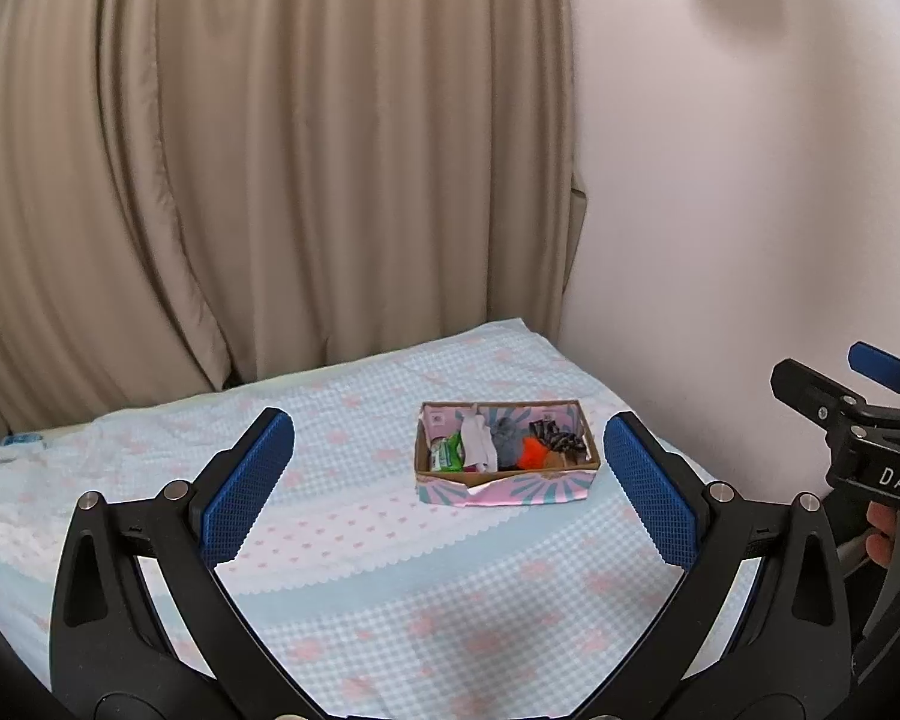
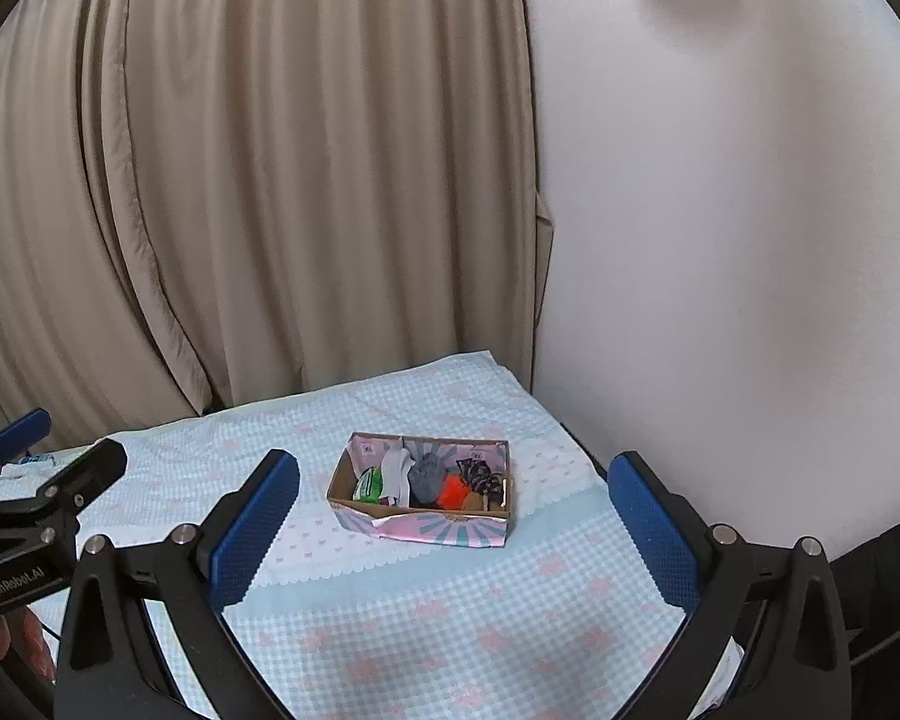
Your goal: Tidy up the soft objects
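- My left gripper (image 1: 449, 492) hovers, jaws spread, holding nothing.
- Centre: cardboard box (image 2: 420, 525) on the checked bedspread (image 2: 450, 618) holds a green packet (image 2: 367, 485), white cloth (image 2: 397, 471), grey sock (image 2: 427, 476), orange piece (image 2: 452, 491).
- My right gripper (image 2: 453, 531) hovers spread, empty.
- Sorted, or awaiting sorting; I judge either fits.
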### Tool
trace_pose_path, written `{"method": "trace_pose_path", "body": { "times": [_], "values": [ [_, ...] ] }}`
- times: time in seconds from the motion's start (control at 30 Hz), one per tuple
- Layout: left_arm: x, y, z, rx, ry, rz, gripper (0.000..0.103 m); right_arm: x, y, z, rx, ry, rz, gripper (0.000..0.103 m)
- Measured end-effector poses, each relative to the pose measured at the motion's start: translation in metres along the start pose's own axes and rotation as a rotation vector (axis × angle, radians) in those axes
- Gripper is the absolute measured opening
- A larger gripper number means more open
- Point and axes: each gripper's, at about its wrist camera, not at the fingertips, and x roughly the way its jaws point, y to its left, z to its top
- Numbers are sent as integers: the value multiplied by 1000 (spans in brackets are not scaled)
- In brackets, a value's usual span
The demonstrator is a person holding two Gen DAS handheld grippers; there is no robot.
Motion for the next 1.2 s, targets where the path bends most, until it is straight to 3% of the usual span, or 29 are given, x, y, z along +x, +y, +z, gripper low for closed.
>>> {"method": "trace_pose_path", "body": {
  "times": [1.2],
  "values": [
    [3,-11,3,-16,-31,-5,103,-1,-3,9,-8,-34,-22,103]
  ]
}}
